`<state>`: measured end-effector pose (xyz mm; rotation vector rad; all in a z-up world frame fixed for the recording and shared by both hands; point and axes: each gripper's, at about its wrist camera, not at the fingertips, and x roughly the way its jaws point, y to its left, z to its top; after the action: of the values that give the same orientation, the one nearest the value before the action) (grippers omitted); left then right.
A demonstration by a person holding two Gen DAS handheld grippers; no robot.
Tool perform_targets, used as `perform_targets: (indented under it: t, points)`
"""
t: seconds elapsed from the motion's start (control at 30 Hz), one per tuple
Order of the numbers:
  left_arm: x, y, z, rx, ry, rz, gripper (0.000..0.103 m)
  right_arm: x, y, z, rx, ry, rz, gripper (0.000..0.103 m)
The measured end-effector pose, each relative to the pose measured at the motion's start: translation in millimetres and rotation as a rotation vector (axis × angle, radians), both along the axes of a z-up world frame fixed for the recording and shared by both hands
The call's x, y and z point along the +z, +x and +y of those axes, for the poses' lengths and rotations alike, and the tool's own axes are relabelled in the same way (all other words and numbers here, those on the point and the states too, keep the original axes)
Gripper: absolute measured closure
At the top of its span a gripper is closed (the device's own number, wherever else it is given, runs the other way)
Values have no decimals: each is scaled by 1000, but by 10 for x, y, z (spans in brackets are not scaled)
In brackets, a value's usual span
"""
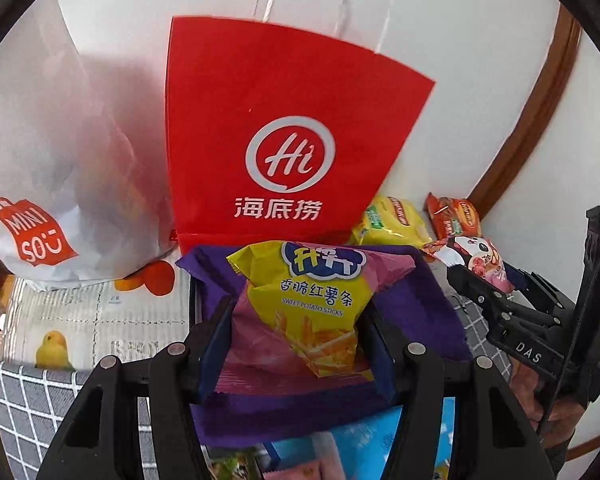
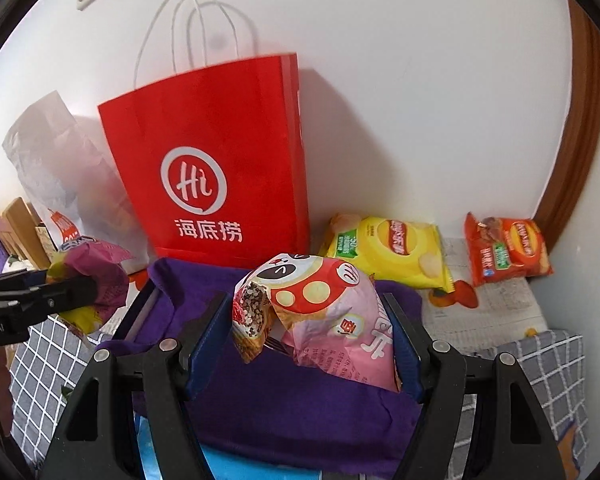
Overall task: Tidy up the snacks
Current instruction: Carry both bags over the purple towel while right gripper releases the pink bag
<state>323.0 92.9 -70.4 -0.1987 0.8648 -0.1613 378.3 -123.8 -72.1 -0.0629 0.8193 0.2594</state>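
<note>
My left gripper (image 1: 296,336) is shut on a yellow and pink sweet potato sticks bag (image 1: 308,304), held above a purple-lined box (image 1: 432,312). My right gripper (image 2: 312,340) is shut on a pink panda snack bag (image 2: 332,320) over the same purple box (image 2: 300,400). The right gripper (image 1: 496,292) with its panda bag (image 1: 476,260) shows at the right of the left wrist view. The left gripper (image 2: 76,292) with its bag (image 2: 96,280) shows at the left of the right wrist view.
A red Hi paper bag (image 1: 284,128) (image 2: 216,172) stands against the wall behind the box, a white Miniso bag (image 1: 48,168) to its left. A yellow chip bag (image 2: 388,252) and an orange-red chip bag (image 2: 504,252) lie to the right by the wall.
</note>
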Motion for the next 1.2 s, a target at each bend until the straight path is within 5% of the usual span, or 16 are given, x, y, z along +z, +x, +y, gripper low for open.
perform_targets:
  t: [0.63, 1.2]
  points:
    - [-404, 255, 216, 37, 7, 78, 45, -415, 284, -251, -45, -43, 99, 31]
    - [-697, 361, -18, -7, 30, 131, 45, -673, 347, -178, -27, -91, 174, 31]
